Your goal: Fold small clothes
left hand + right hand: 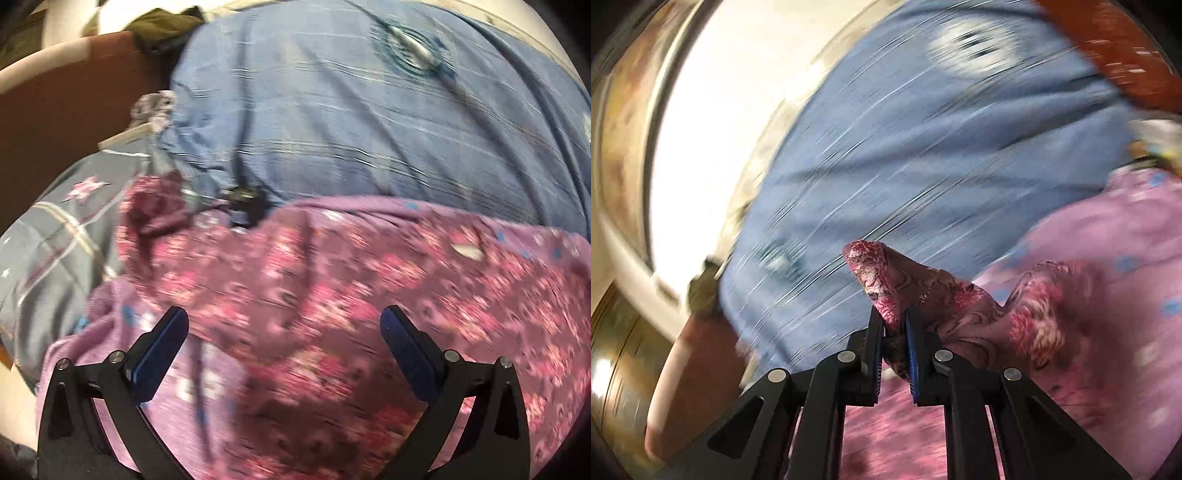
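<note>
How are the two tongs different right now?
The left tongs are spread wide open, while the right tongs are squeezed shut. The left tongs hold nothing and sit above the purple flowery cloth; the right tongs pinch a fold of that cloth. Both are black with blue pads, over the blue striped bedcover.

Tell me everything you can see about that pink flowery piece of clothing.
The pink flowery garment is soft, thin-looking cloth, purple-pink with a dense print of pink and white flowers; a paler lilac side with blue dots shows where it turns over. It lies rumpled on a blue bedcover, not yet folded. The right claw is shut on one raised corner. The left claw is open above the cloth. Both views are blurred, so its exact type is unclear.
</note>
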Demonstrator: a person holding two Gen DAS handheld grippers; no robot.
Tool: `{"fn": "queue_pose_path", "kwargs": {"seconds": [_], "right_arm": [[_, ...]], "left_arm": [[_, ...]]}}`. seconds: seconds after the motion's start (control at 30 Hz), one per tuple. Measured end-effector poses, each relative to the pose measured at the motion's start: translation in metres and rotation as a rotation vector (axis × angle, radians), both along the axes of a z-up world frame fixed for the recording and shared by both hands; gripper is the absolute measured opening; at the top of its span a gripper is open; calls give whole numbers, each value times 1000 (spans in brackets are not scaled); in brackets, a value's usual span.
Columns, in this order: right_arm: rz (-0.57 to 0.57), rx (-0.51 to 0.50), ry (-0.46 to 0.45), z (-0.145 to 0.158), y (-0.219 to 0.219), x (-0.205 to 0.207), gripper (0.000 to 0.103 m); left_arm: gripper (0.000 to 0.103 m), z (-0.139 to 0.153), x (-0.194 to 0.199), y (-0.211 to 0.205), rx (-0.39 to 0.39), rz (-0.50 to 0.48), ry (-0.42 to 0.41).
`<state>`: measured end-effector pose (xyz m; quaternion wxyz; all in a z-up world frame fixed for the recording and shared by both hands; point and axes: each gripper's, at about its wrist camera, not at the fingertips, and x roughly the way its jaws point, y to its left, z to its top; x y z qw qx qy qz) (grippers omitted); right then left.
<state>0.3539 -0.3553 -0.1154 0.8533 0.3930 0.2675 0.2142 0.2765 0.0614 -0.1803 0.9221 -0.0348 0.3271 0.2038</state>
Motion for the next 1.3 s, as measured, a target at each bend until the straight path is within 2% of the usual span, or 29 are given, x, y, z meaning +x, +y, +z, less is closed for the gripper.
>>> {"fn": "queue_pose_path", "kwargs": {"seconds": [0.1,0.23,0.33,0.43,0.5,0.53,0.57,0.6,0.67,0.77,0.87,0.97,1.07,1.23,1.3], "right_arm": [[104,-9,-23,9,74,3,11],[232,-31,2,-6,164,18,11],[315,-30,46,-35,227,23,11],[368,-60,101,-65,290,27,17],[401,-110,165,-88,320,28,28],[420,-114,197,-96,326,29,48],[455,-105,246,-108,336,29,63],[491,-82,296,-119,342,29,64],[515,-76,302,-124,342,22,64],[515,-79,233,-115,317,8,64],[450,-73,134,-100,277,-3,63],[314,-150,72,-92,223,-16,59],[194,-206,68,-95,191,-20,50],[23,-229,98,-117,134,-19,47],[-24,-224,126,-127,117,-11,47]], "left_arm": [[103,4,-4,28,-6,74,-25],[103,7,-10,68,-43,190,-58],[103,6,-14,93,-102,249,-70],[103,2,-15,113,-160,291,-66],[103,-1,-17,123,-198,312,-62],[103,-2,-17,127,-212,320,-62],[103,-3,-17,129,-226,326,-62],[103,-4,-18,131,-238,330,-65],[103,-4,-18,132,-253,333,-69],[103,-3,-17,129,-252,325,-66],[103,-3,-13,120,-230,303,-65],[103,-2,-7,103,-198,240,-73],[103,0,2,79,-159,151,-80],[103,1,21,22,-46,-24,-87],[103,-7,32,3,-11,-74,-44]]}}
